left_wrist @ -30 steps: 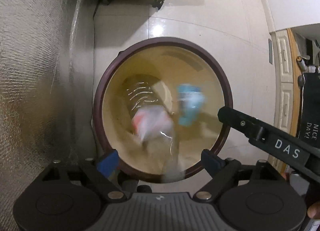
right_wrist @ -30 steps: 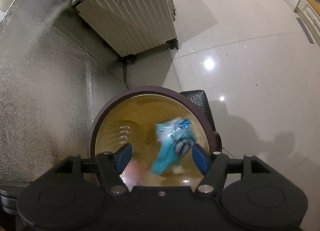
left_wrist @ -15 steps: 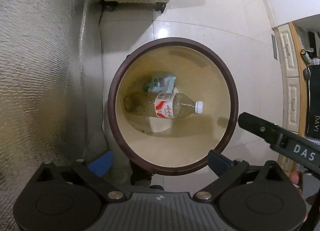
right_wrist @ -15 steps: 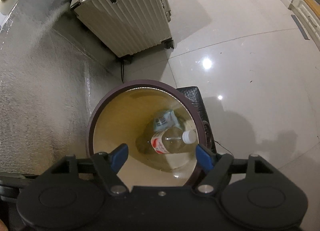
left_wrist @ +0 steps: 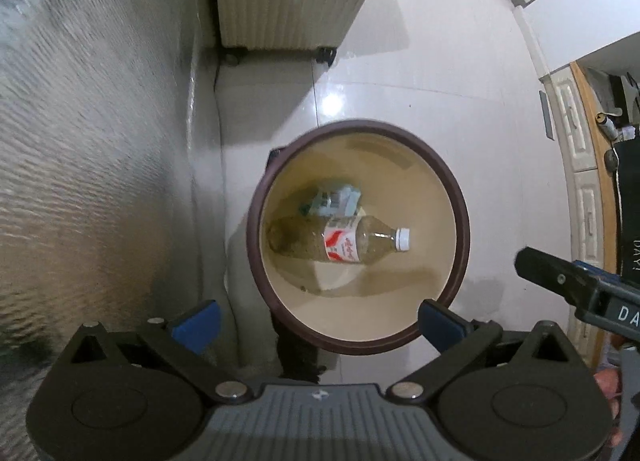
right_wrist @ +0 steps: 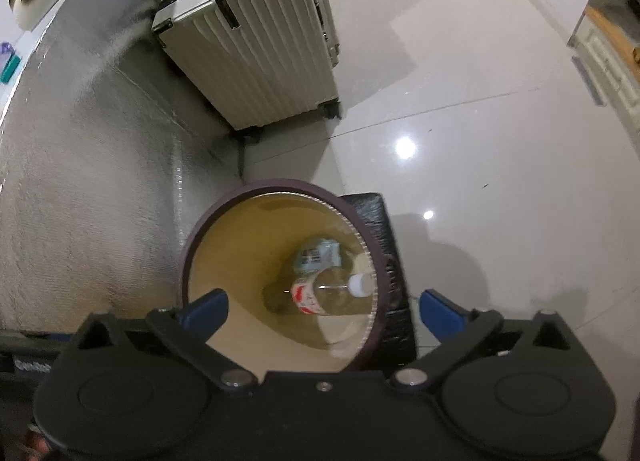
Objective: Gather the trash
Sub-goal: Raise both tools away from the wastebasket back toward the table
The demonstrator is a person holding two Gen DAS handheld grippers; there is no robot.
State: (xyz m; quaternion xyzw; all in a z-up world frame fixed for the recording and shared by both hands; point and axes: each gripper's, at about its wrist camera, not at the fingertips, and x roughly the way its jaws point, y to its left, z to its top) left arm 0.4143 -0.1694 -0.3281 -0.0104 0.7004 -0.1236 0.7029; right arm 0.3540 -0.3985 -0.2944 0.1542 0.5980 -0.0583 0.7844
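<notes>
A round bin with a dark brown rim [left_wrist: 360, 126] and a beige inside stands on the tiled floor. At its bottom a clear plastic bottle [left_wrist: 340, 247] with a red-and-white label and a white cap lies on its side, with a blue-and-white wrapper [left_wrist: 334, 201] just behind it. My left gripper [left_wrist: 318, 321] hangs open above the near rim, nothing between its blue pads. In the right wrist view the same bin [right_wrist: 280, 185], bottle [right_wrist: 316, 295] and wrapper [right_wrist: 318, 255] show. My right gripper [right_wrist: 322, 311] is over the bin, its jaws opening and empty.
A cream ribbed suitcase [right_wrist: 248, 53] stands on the floor behind the bin. A silvery textured wall [right_wrist: 80, 181] runs along the left. A black block [right_wrist: 372, 217] sits against the bin's right side. White cabinet fronts [left_wrist: 576, 141] line the far right.
A second ago the bottle and the blue wrapper were dropping into the bin; now both lie still at its bottom. Both grippers have risen, and the right jaws have spread wide.
</notes>
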